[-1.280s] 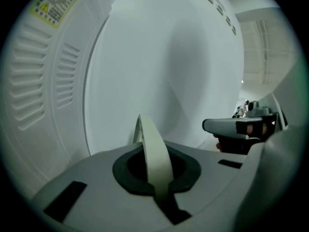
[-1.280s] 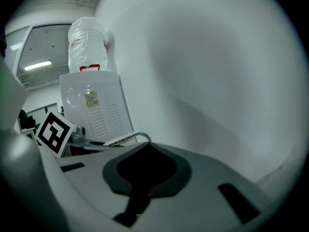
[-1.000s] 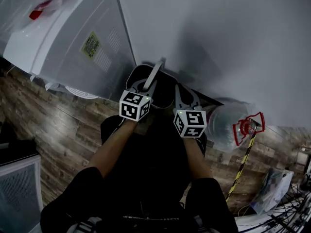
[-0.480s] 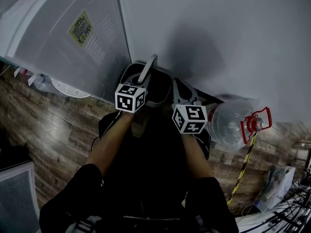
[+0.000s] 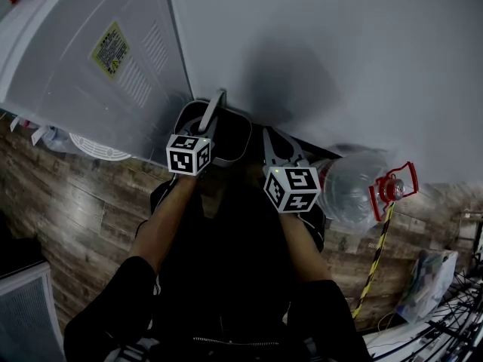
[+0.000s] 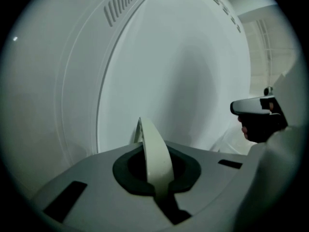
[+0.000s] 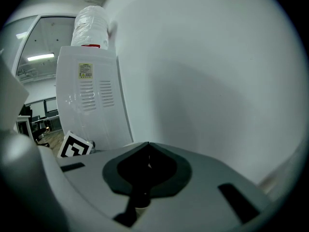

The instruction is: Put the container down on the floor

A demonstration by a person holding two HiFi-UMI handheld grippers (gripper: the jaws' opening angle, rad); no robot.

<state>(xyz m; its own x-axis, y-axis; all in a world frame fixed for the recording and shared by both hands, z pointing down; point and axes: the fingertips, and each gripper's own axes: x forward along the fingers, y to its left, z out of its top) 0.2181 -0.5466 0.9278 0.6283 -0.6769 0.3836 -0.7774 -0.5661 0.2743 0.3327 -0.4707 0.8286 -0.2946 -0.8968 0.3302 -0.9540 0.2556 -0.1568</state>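
The container [image 5: 232, 136] is a dark grey tub close to the white wall, by the foot of a white appliance. A pale strip handle [image 5: 216, 108] rises from it. My left gripper [image 5: 207, 127] is shut on that handle, which arches up between the jaws as a cream band [image 6: 155, 164] in the left gripper view. My right gripper [image 5: 273, 140] points at the tub's right rim. Its jaws meet at the tips [image 7: 147, 146], and a small pale bit low in the slit cannot be identified. The tub's base and the floor beneath it are hidden.
A white appliance [image 5: 90, 59] stands left against the wall, with a water bottle [image 7: 91, 25] on top of it. A large clear bottle [image 5: 351, 191] with a red fitting [image 5: 392, 188] lies right. A striped pole [image 5: 373, 259] leans on the wood floor [image 5: 68, 210].
My left gripper and the tub have sunk and drifted left toward the appliance's foot. The right gripper has dropped only a little.
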